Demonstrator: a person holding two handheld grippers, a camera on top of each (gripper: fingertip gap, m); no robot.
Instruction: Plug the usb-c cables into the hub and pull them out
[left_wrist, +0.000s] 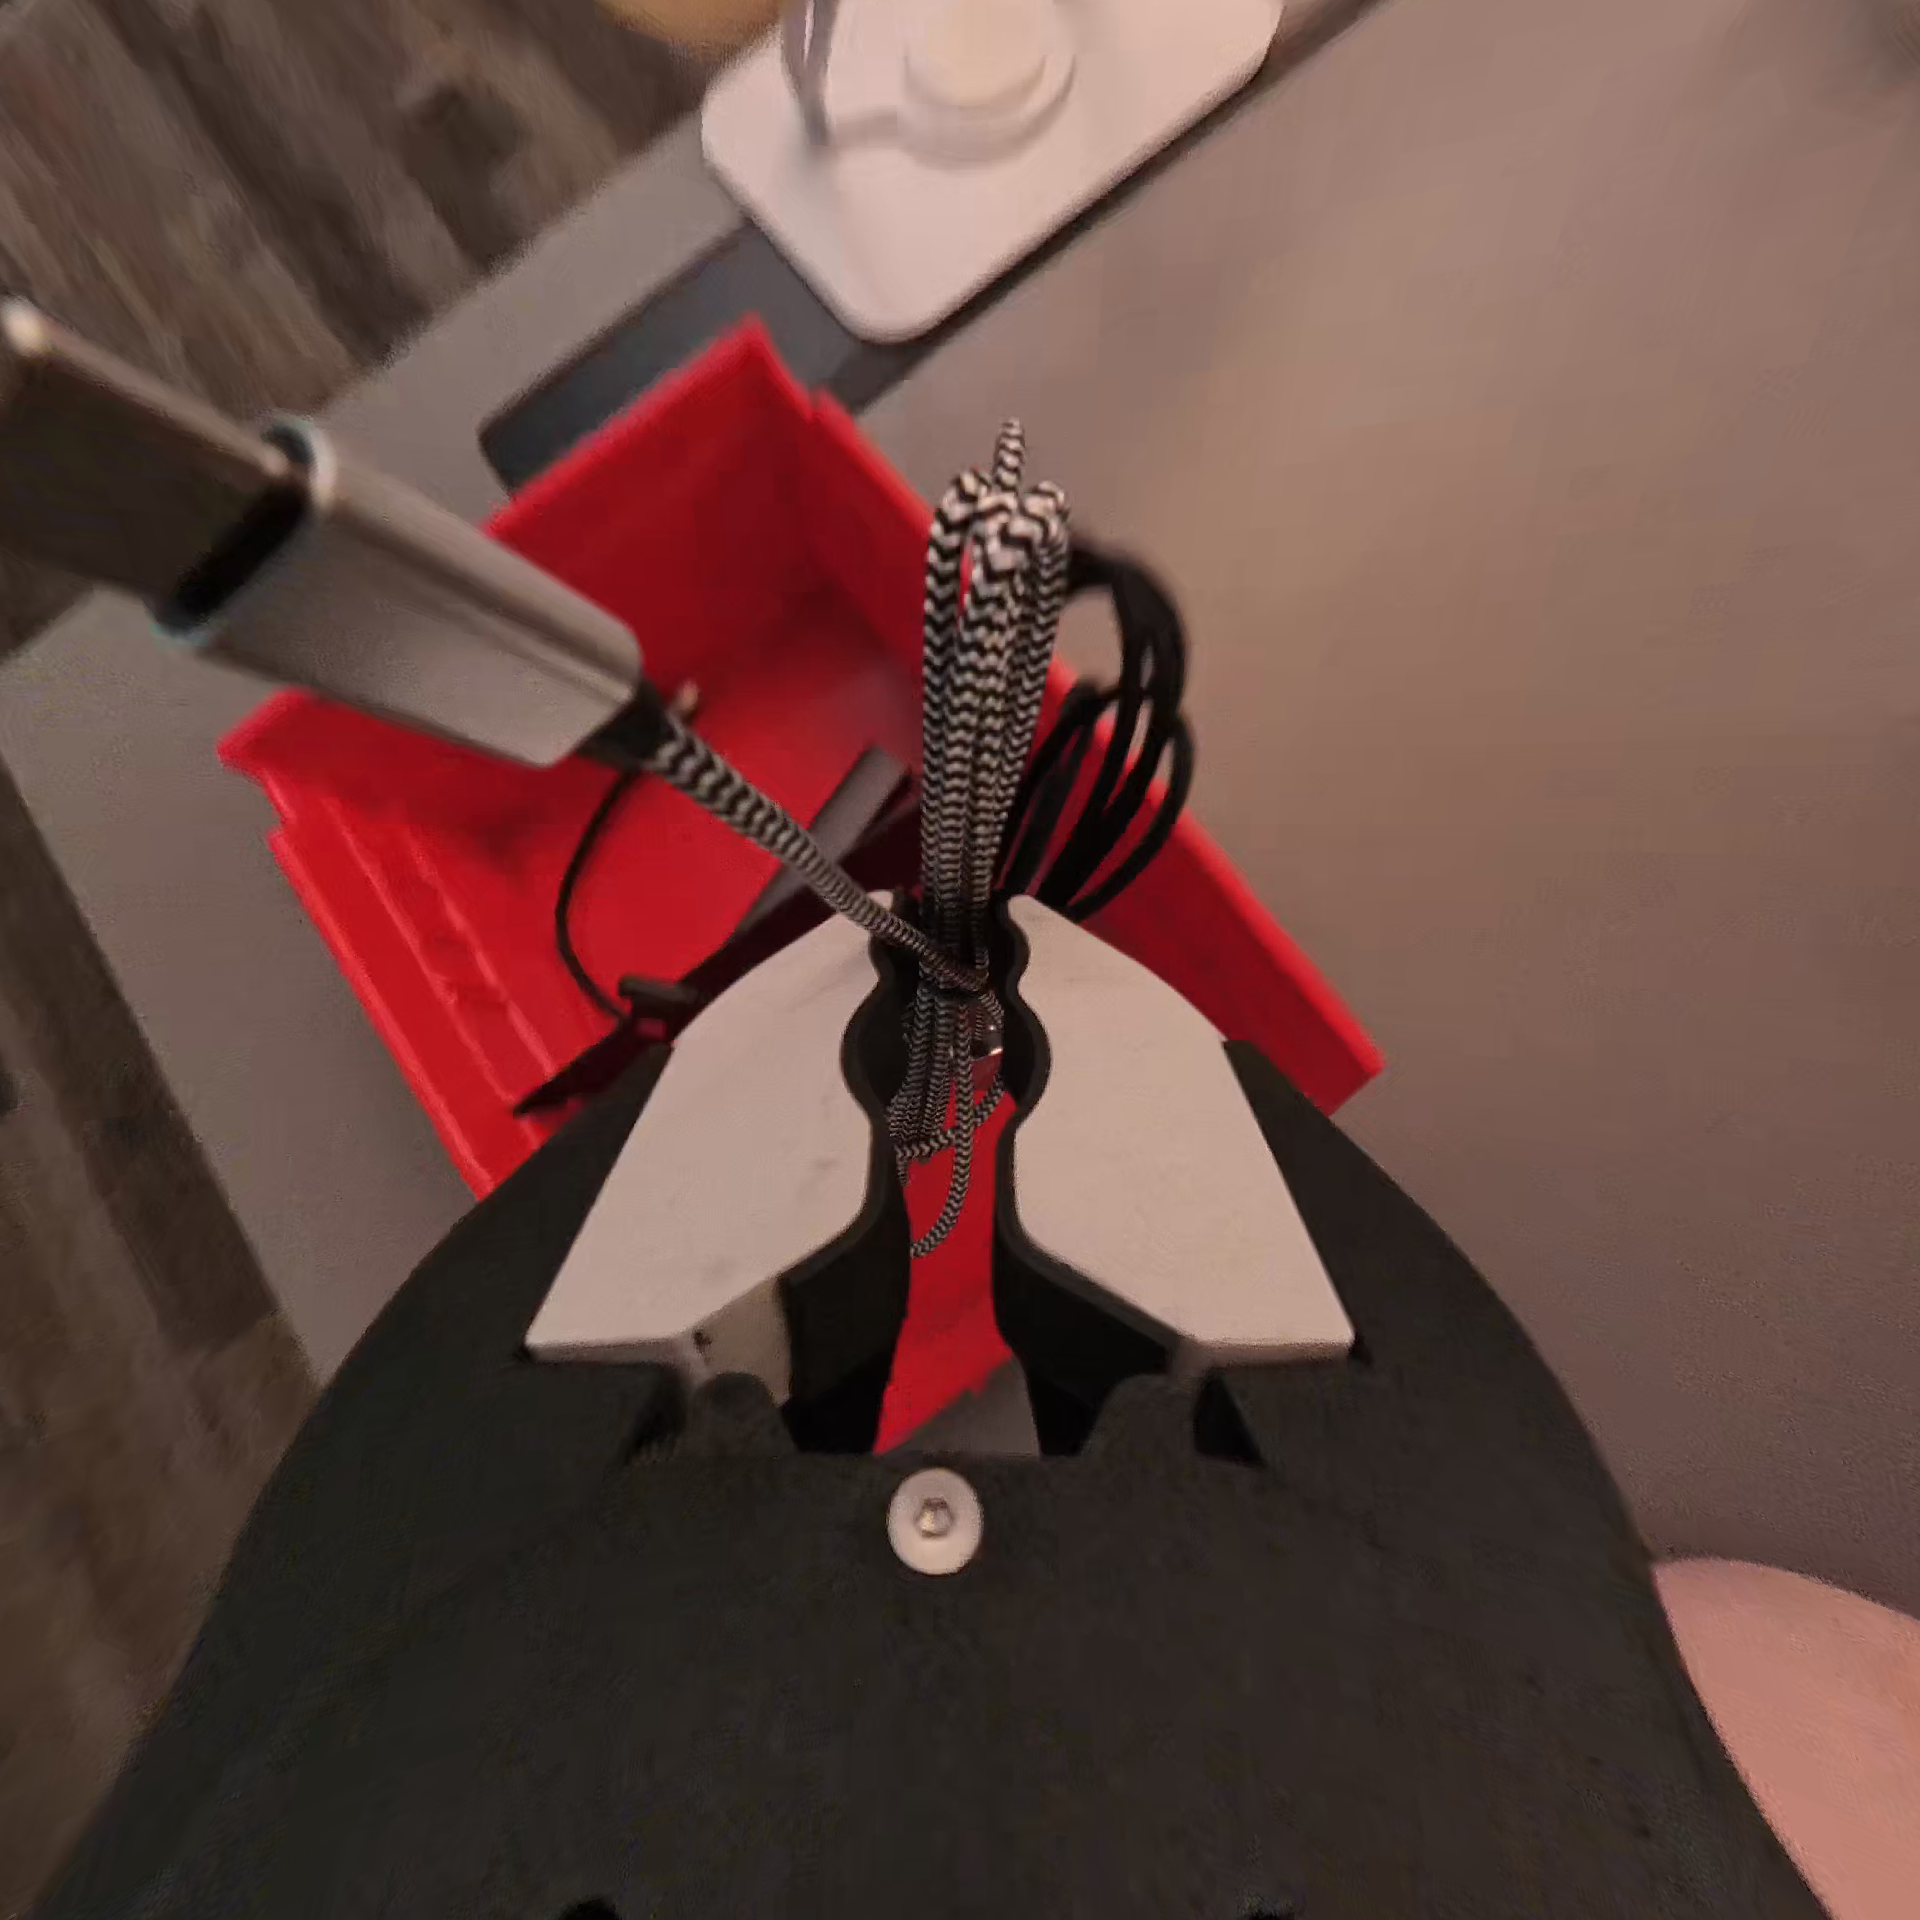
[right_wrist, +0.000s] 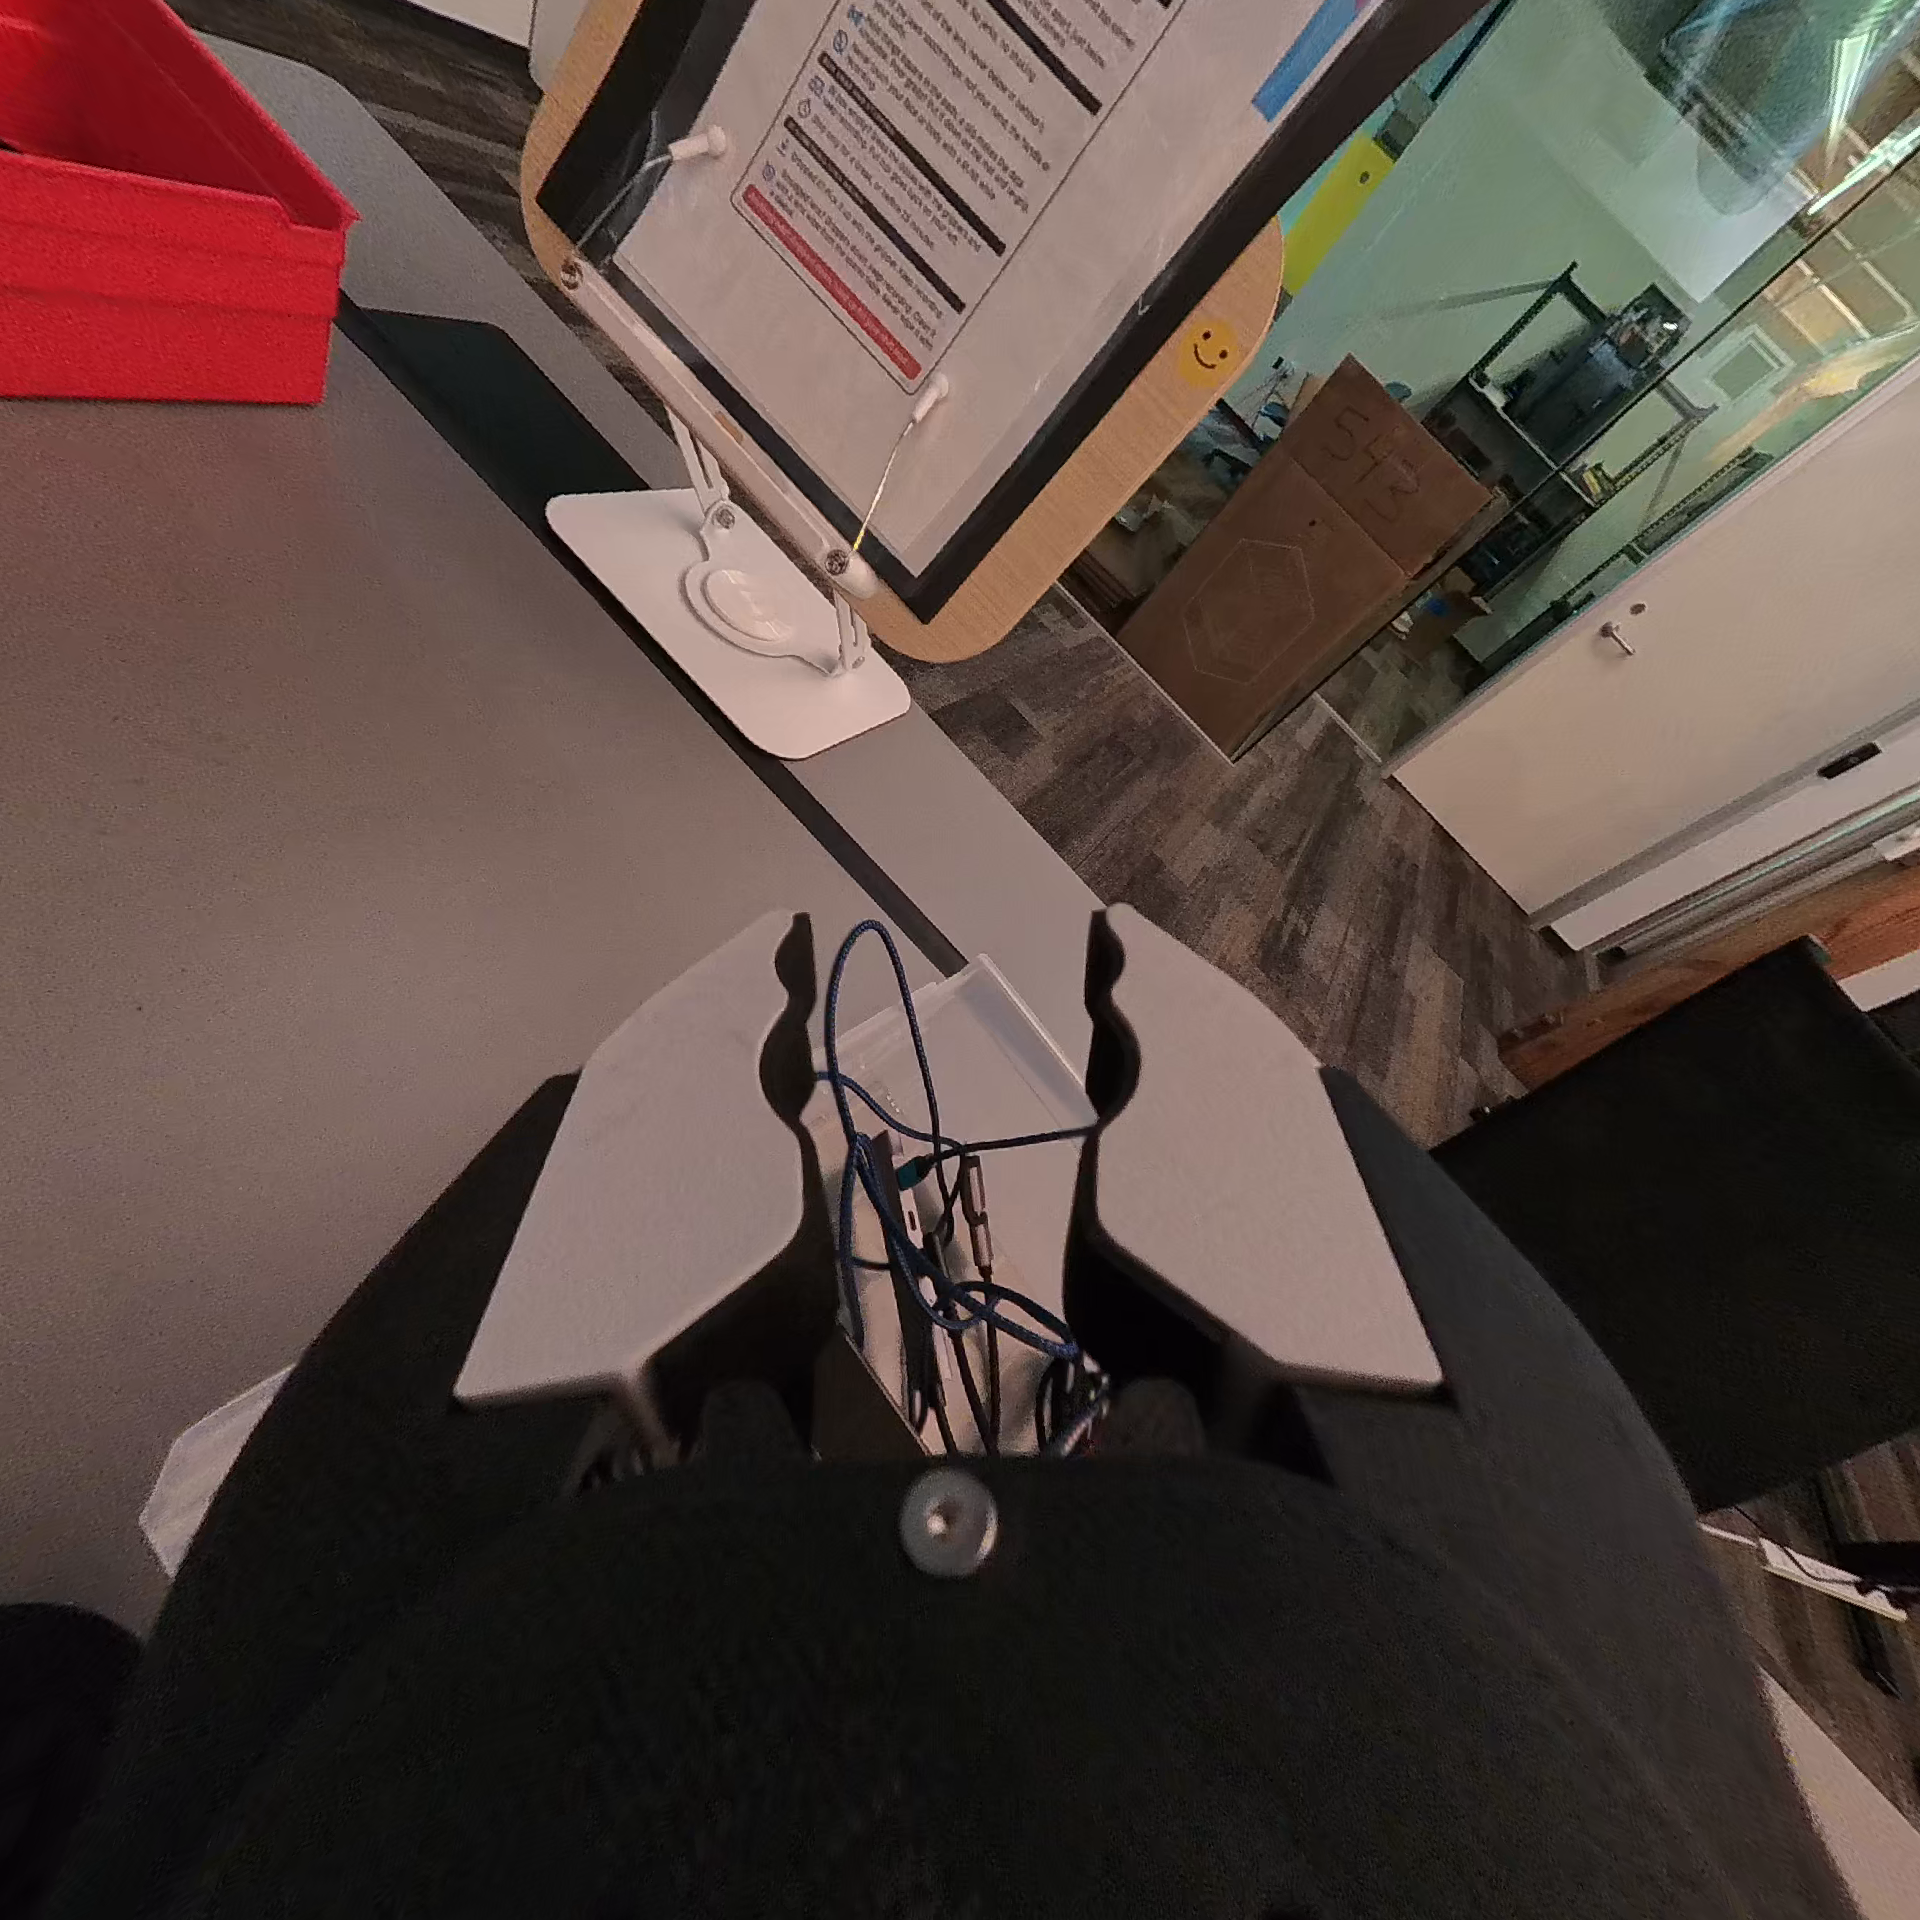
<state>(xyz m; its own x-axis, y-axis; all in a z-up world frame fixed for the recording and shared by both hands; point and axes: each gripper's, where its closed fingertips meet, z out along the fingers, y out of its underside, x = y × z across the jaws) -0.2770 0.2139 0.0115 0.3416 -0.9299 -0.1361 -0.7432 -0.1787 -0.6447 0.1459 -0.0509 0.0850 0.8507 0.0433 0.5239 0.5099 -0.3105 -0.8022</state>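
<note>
Step in hand, by judgement: fetching a cable, no plugging begun; left claw (left_wrist: 951, 940) clenched on a coiled black-and-white braided usb-c cable (left_wrist: 987, 665), held over the open red plastic bin (left_wrist: 727, 582) on the grey counter (left_wrist: 1455, 520). Its grey metal plug (left_wrist: 416, 613) juts toward upper left, long axis diagonal. Right claw (right_wrist: 945, 1023) released and empty above a white tray (right_wrist: 1013, 1039) of blue and dark cables (right_wrist: 914, 1226); next move calls for regripping near the plug and finding the hub, not clearly seen

A printed sheet (right_wrist: 883, 197) with lines of small text, black bars and a red strip stands on a board at the far edge of the counter. A yellow smiley sticker (right_wrist: 1207, 353) sits on the board's wooden rim. Handwritten numerals mark a cardboard box (right_wrist: 1299, 561) on the floor, far right.
</note>
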